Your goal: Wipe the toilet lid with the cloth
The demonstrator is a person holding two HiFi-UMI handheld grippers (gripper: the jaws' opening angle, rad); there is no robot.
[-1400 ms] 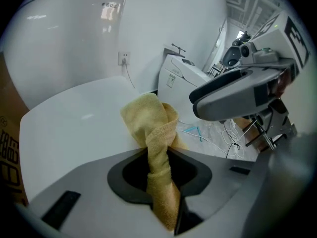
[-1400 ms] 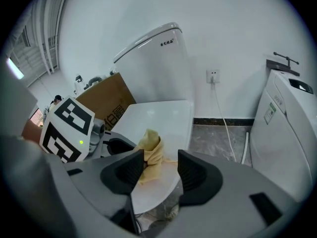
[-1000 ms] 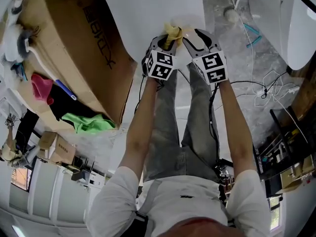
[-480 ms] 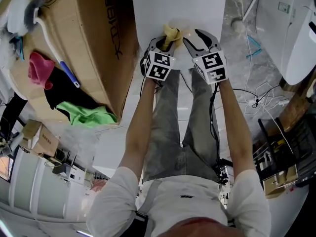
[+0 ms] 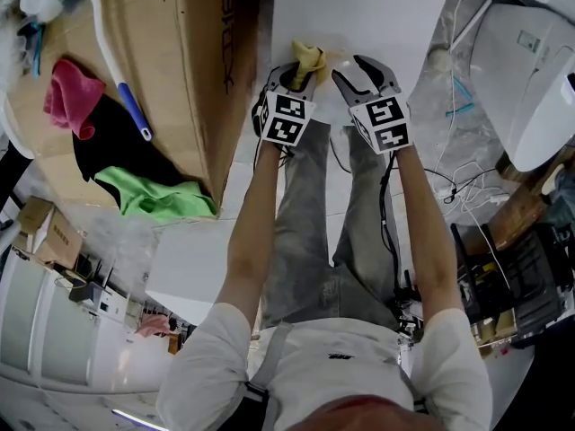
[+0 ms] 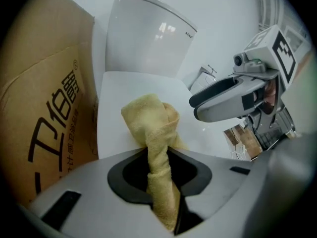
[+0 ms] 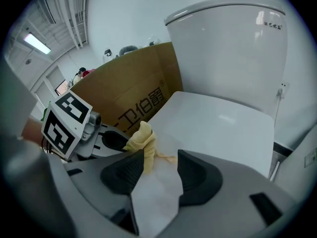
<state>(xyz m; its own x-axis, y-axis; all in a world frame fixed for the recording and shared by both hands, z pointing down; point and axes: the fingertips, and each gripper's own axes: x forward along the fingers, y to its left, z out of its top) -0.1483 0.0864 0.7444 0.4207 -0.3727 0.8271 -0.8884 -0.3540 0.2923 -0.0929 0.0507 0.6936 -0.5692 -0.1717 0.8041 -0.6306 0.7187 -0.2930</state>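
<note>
White toilet lid (image 5: 359,16) lies just ahead of left gripper (image 5: 301,74), jaws clamped on cloth (image 5: 310,59); right gripper (image 5: 352,68) beside, jaws apart.

Your left gripper (image 6: 157,158) swallows the lower end of the cloth (image 6: 148,125), so you cannot see how far it runs behind the clamped jaws. In the head view the toilet lid (image 5: 359,16) is cut off by the top edge, and both grippers cover its near edge. Your right gripper (image 7: 156,170) hides the lid's near edge in its own view too. The print on the cistern (image 7: 233,58) is too small to read
</note>
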